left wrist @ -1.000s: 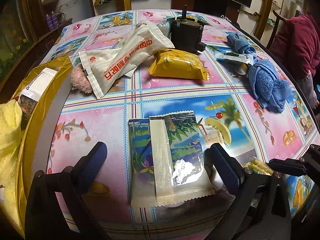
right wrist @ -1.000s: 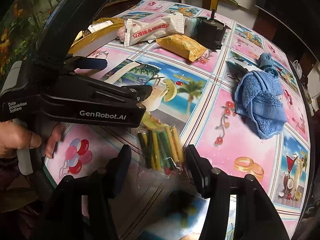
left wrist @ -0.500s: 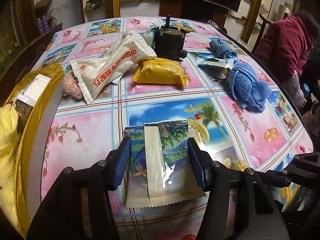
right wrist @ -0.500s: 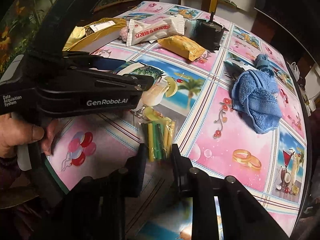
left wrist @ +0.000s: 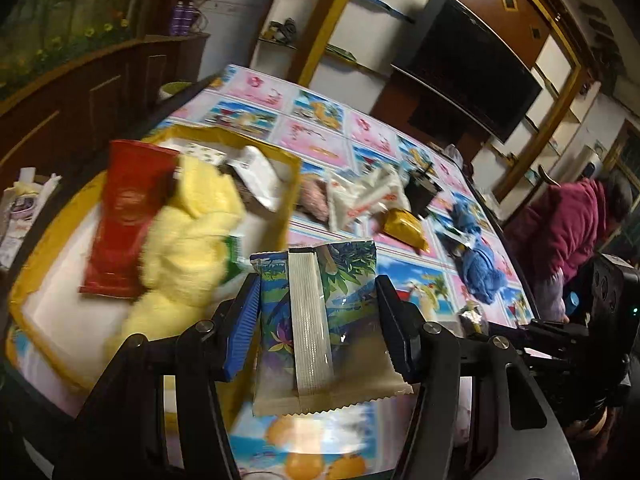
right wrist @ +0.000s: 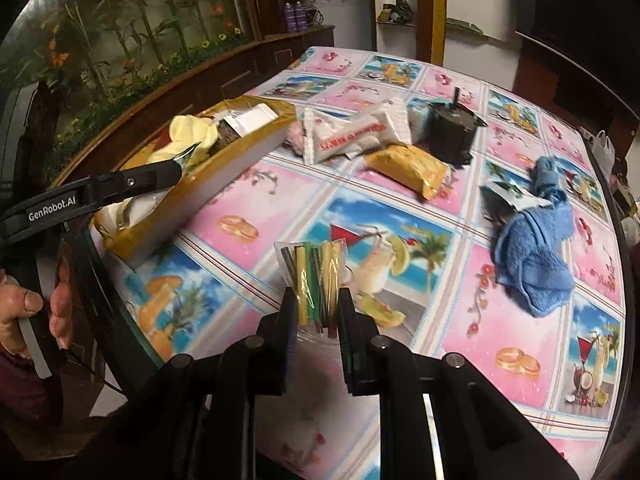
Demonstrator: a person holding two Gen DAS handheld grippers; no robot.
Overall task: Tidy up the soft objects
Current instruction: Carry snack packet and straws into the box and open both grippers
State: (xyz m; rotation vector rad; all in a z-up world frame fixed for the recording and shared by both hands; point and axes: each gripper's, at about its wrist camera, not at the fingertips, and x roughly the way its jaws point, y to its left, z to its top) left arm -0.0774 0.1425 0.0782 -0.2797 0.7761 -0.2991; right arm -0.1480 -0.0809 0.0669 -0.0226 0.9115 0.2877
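My left gripper (left wrist: 316, 300) is shut on a tropical-print snack packet (left wrist: 320, 320) and holds it in the air beside the gold-rimmed box (left wrist: 48, 248). The box holds a red packet (left wrist: 128, 216) and a yellow plush cloth (left wrist: 188, 232). My right gripper (right wrist: 314, 304) is shut on a clear bag of coloured sticks (right wrist: 314, 276), lifted above the table. The left gripper also shows in the right wrist view (right wrist: 132, 180), over the box (right wrist: 224, 168).
On the patterned tablecloth (right wrist: 500, 320) lie a blue towel (right wrist: 532, 256), a yellow snack bag (right wrist: 408, 168), a white packet with red text (right wrist: 352, 136), a black box-shaped object (right wrist: 452, 128) and a pink fluffy item (left wrist: 314, 196). A person in a maroon jacket (left wrist: 568, 224) sits at the right.
Both grippers have lifted their packets off the table. The left one has swung left and tilted toward the gold box. The right one has risen with the stick bag.
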